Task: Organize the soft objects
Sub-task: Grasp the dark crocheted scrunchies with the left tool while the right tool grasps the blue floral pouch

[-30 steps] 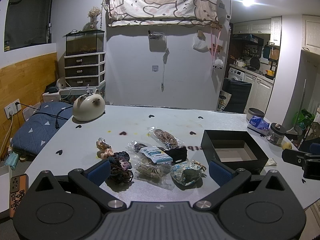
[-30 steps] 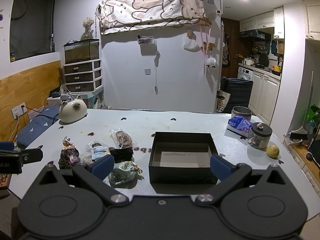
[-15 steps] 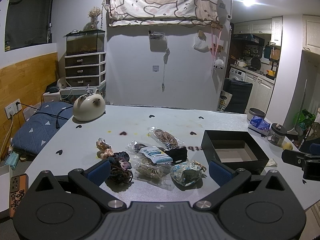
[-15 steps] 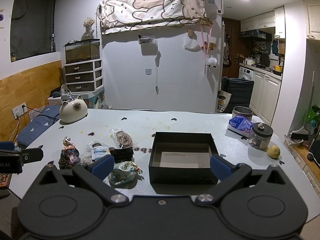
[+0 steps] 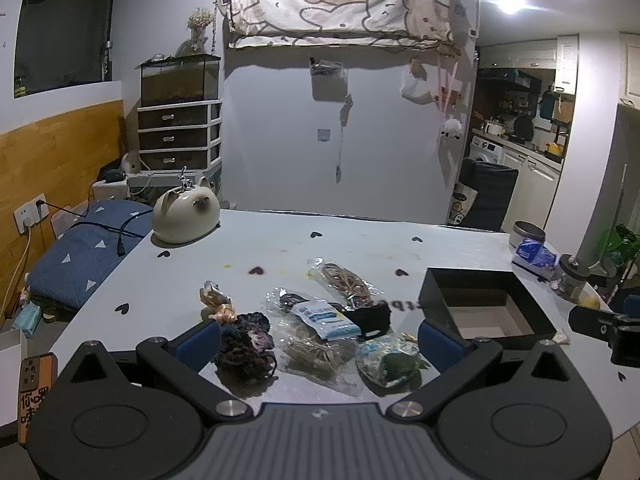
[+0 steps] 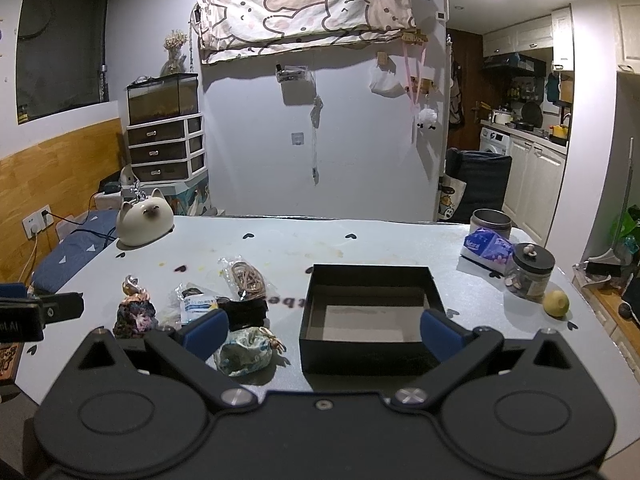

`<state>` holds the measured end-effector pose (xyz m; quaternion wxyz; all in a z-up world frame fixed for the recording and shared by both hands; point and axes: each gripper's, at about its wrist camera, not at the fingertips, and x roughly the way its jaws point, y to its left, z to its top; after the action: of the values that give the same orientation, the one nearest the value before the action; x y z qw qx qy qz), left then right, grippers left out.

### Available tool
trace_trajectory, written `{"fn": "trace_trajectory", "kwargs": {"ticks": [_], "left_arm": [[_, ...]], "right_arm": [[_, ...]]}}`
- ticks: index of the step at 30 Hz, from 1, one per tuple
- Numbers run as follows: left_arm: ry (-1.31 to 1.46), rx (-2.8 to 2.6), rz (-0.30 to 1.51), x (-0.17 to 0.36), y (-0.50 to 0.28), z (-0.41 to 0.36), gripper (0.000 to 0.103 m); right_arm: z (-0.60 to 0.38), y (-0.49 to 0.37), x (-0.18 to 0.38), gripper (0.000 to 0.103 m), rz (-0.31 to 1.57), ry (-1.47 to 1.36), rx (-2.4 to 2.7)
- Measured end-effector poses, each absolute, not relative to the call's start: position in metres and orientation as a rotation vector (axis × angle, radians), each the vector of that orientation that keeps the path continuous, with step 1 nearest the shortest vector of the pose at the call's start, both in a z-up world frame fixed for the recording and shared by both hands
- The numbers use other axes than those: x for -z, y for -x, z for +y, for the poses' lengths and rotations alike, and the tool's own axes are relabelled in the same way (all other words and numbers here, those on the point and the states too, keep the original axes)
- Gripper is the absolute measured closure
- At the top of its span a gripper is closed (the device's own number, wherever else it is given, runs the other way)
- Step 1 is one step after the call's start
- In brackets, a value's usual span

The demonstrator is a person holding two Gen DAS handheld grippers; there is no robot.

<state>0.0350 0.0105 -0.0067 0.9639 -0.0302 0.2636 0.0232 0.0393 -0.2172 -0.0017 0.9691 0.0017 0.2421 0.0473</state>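
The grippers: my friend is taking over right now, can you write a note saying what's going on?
Left gripper: open, empty, hovering over the pile of soft things.
Right gripper: open, empty, facing the black square cardboard box.
On the grey table, left of the box: dark crocheted scrunchie, clear bag of tan hair ties, blue-green fabric pouch, black cloth piece, white-and-blue packet.
Done: nothing, the box is empty.
Left: move every soft item into the box.
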Motion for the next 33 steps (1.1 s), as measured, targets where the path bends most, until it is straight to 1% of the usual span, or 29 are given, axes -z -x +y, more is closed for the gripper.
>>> {"fn": "trace_trajectory", "kwargs": {"ticks": [20,27,33], "left_arm": [[0.052,-0.058,0.603,0.015,-0.122,0.082,0.0],[0.06,-0.014,0.695,0.036,-0.151,0.11,0.0],[0.097,0.064,0.814,0.065,-0.183,0.123,0.0]], "right_arm": [[-0.155,-0.132,0.008,0.0,0.545,-0.032,-0.135],[-0.137,-0.161,0.021,0.0,0.564,-0.078,-0.144],[-0.125,-0.188,0.05,0.0,0.639,-0.077,-0.111]]}}
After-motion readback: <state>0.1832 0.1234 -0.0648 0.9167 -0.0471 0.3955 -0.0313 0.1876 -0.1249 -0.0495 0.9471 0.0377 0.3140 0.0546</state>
